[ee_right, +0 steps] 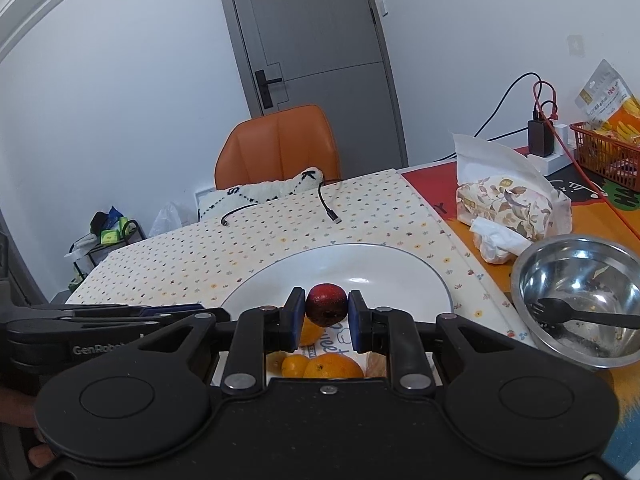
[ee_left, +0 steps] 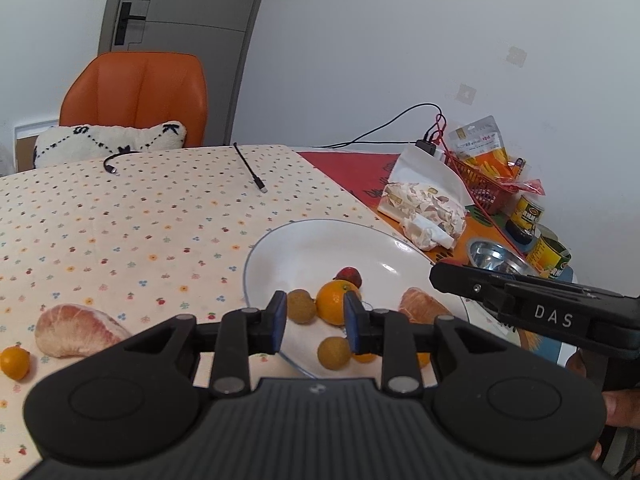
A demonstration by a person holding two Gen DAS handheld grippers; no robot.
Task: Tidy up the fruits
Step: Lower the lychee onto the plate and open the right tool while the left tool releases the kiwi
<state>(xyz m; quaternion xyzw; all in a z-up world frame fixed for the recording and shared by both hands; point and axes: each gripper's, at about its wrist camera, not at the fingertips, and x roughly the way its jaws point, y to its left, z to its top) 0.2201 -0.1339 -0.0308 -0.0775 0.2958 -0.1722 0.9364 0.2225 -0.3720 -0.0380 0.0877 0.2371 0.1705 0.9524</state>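
A white plate on the dotted tablecloth holds a small red fruit, an orange, two brown longans, and a peeled citrus segment. My left gripper is open and empty above the plate's near edge. On the cloth to its left lie a pomelo segment and a small orange fruit. In the right wrist view, my right gripper stands around the red fruit over the plate, its pads at the fruit's sides. Oranges lie below it.
A steel bowl with a black fork stands right of the plate. A tissue pack, a red basket, cans and a charger are at the right. Two cable ends lie on the far cloth. An orange chair is behind.
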